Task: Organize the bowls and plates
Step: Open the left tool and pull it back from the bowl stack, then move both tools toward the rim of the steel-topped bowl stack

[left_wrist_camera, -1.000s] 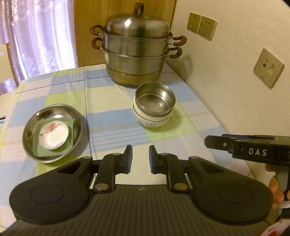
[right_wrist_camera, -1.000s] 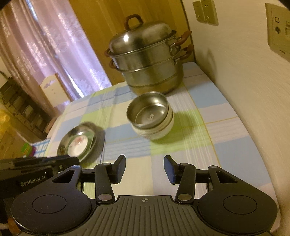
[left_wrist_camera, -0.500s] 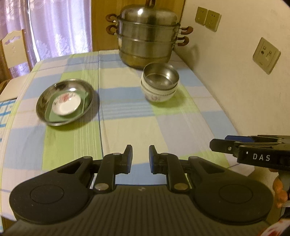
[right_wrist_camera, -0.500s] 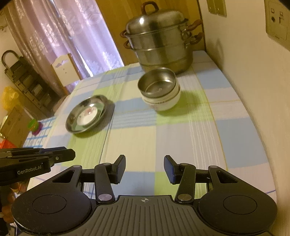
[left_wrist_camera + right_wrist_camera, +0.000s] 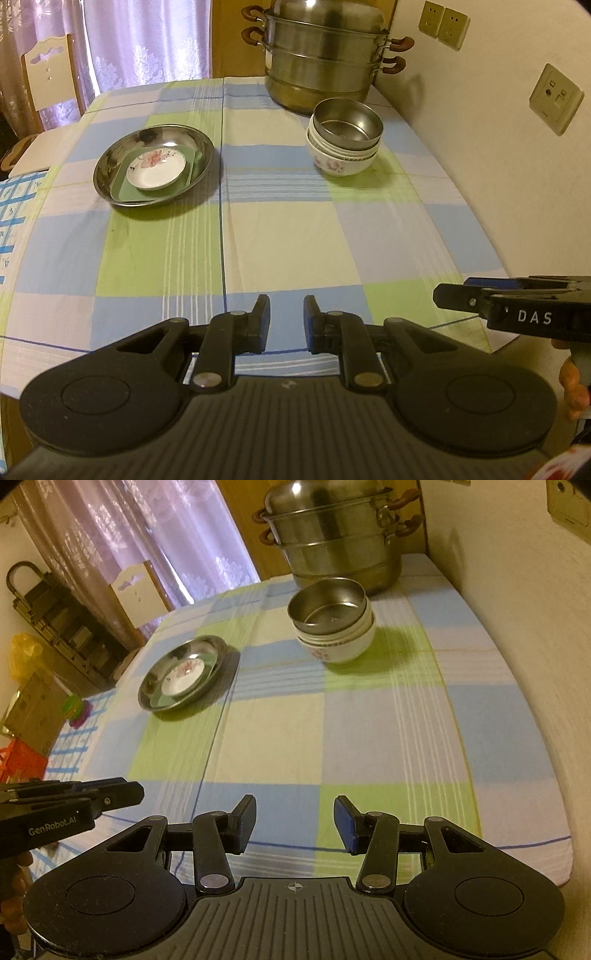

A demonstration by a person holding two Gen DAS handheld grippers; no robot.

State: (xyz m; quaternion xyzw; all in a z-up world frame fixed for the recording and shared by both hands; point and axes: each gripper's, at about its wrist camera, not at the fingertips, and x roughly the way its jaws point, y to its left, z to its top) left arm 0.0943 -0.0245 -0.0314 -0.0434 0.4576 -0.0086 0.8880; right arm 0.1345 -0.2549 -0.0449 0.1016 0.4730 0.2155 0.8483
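A steel plate (image 5: 110, 162) (image 5: 214, 653) lies on the left of the checked tablecloth and holds a green square plate (image 5: 123, 188) with a small white floral dish (image 5: 155, 170) (image 5: 183, 674) on top. To the right a steel bowl (image 5: 347, 123) (image 5: 328, 607) sits nested in stacked white floral bowls (image 5: 341, 162) (image 5: 340, 648). My left gripper (image 5: 286, 321) is open and empty over the near table edge. My right gripper (image 5: 293, 823) is open and empty, also at the near edge, to the right of the left one.
A large stacked steel steamer pot (image 5: 325, 55) (image 5: 336, 535) stands at the back by the wall. The wall with sockets (image 5: 556, 98) runs along the table's right side. A chair (image 5: 48, 77) stands at the far left corner.
Both grippers have drawn back toward the near edge of the table, so the plates and bowls look farther away. Both stay open and empty.
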